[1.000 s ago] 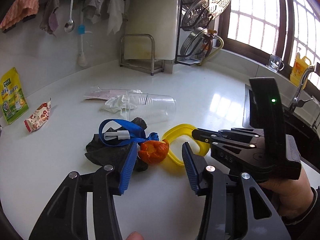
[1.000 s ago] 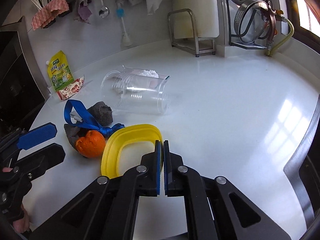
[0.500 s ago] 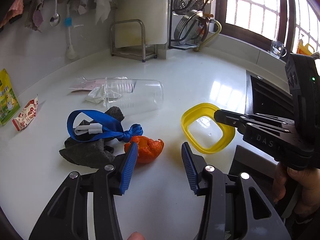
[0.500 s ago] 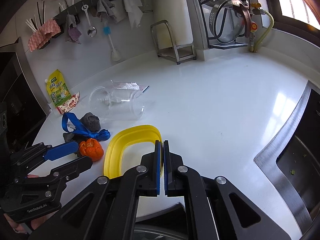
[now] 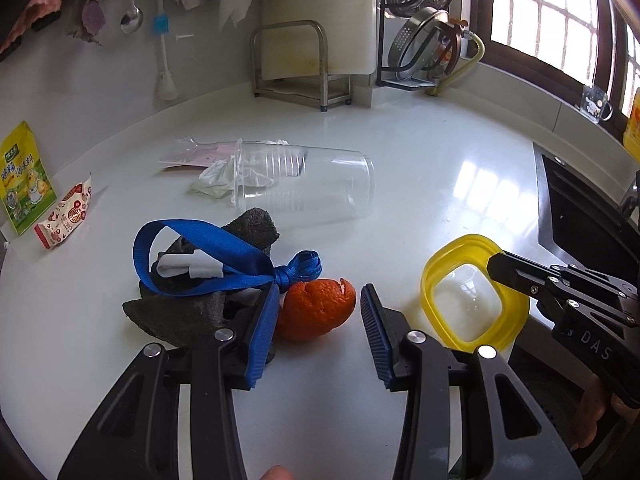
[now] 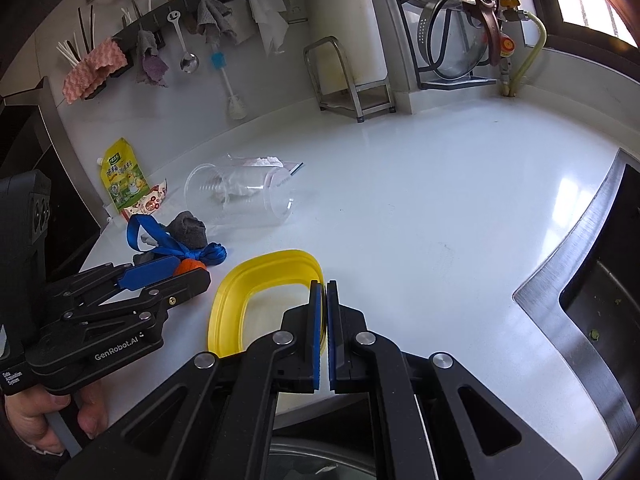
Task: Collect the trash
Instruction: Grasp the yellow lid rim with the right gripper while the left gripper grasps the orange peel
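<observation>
An orange peel (image 5: 316, 308) lies on the white counter, touching a blue ribbon (image 5: 208, 240) tied over a dark grey cloth (image 5: 180, 312). My left gripper (image 5: 320, 300) straddles the peel with its jaws closing. The left pad is at the peel's side, and a gap remains at the right pad. In the right wrist view the left gripper (image 6: 192, 270) covers most of the peel (image 6: 191, 266). My right gripper (image 6: 325, 286) is shut on the rim of a yellow lid (image 6: 256, 272), held near the counter's front edge. The lid (image 5: 434, 276) also shows in the left wrist view.
A clear plastic cup (image 5: 312, 188) lies on its side behind the cloth, with a crumpled tissue (image 5: 212, 180) beside it. A red-white wrapper (image 5: 66, 212) and a yellow-green sachet (image 5: 24, 176) sit at the far left. The sink (image 6: 592, 280) opens at the right.
My left gripper came forward and down onto the orange peel and its jaws narrowed. The right gripper carried the yellow lid away to the right, toward the counter edge.
</observation>
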The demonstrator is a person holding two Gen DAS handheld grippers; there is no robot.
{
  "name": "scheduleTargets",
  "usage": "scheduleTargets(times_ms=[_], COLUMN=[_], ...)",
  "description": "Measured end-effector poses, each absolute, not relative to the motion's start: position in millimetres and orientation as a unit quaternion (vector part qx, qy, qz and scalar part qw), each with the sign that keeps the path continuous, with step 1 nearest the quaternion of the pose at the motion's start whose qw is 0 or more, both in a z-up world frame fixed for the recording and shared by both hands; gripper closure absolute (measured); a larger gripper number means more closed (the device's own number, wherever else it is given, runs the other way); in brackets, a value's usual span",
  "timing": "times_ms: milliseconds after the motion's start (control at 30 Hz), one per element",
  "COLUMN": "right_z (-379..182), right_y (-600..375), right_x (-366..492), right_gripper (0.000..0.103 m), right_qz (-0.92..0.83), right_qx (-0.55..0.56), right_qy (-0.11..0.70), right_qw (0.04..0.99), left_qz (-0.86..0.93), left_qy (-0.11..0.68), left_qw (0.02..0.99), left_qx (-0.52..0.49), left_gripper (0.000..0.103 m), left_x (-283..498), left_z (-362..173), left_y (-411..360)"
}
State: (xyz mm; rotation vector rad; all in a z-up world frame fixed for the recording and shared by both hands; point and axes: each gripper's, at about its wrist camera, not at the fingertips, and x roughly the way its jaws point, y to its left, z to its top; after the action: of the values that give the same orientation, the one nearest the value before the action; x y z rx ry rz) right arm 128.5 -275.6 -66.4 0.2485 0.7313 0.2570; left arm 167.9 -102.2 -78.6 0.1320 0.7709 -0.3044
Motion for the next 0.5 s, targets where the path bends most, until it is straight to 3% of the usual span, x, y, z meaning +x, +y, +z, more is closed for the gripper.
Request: scheduleTargets(times_ms=[67, 200, 500], right_z=[-67, -67, -49], right_y=[-277, -278, -271], right_x=[127, 125, 115], right_gripper=[0.101, 0.101, 0.101], right_qz=[0.125, 0.121, 0.124], right_qx=[0.122, 0.123, 0.12], right_qy=[0.355, 0.355, 0.341], right_qw=[0.918, 0.919, 0.924], left_qz=[-0.154, -0.162, -0.176], left_qy=[0.372, 0.369, 0.328], left_qw=[0.913, 0.914, 0.928], left_qx=[0.059, 0.047, 0.037], left_gripper=[0.086, 0.093, 0.095], left_x=[168, 164, 127], left_z=[-78, -75, -43], left_y=[-102, -97, -82])
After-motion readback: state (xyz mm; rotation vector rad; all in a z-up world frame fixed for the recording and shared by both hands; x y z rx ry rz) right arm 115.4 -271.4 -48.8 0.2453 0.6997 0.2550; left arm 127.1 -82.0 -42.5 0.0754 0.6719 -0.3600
